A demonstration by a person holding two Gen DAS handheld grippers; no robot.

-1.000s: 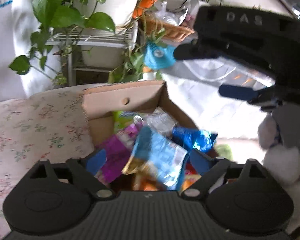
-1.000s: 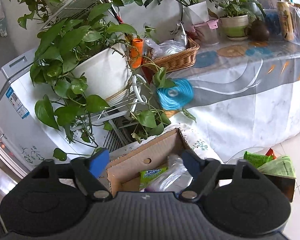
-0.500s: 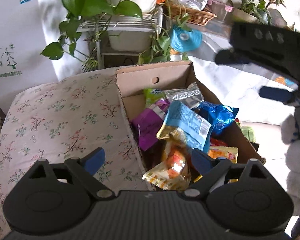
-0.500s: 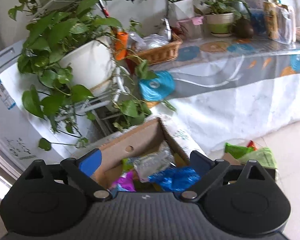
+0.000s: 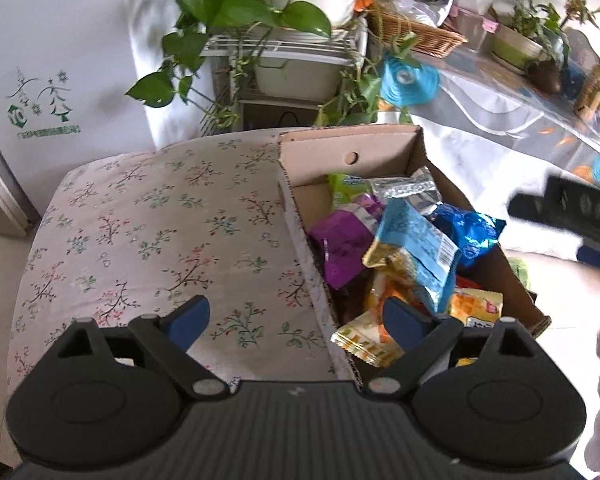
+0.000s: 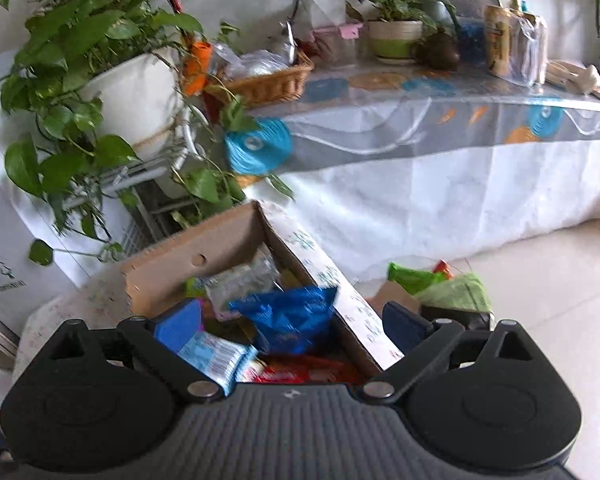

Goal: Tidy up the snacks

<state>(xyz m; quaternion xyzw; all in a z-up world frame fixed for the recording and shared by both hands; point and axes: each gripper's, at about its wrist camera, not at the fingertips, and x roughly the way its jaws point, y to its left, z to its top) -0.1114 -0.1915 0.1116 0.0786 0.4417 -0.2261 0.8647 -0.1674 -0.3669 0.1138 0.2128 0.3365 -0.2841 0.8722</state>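
A floral-covered worktop (image 5: 148,216) was seen bearing a cardboard box (image 5: 352,152) at its right edge, in which the snack packets (image 5: 412,248) were heaped. The left gripper (image 5: 296,320) was held above the box's near left wall, its jaws wide apart and empty. The right gripper (image 6: 292,320) was held over the box, its jaws just having been opened wider, nothing gripped between them.

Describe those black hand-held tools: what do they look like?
Each tool, left and right, is matte black plastic with a ribbed grey-black top, two rounded humps, silver pivot screws and two angled fingers tipped with blue pads. No cables or sleeves show.
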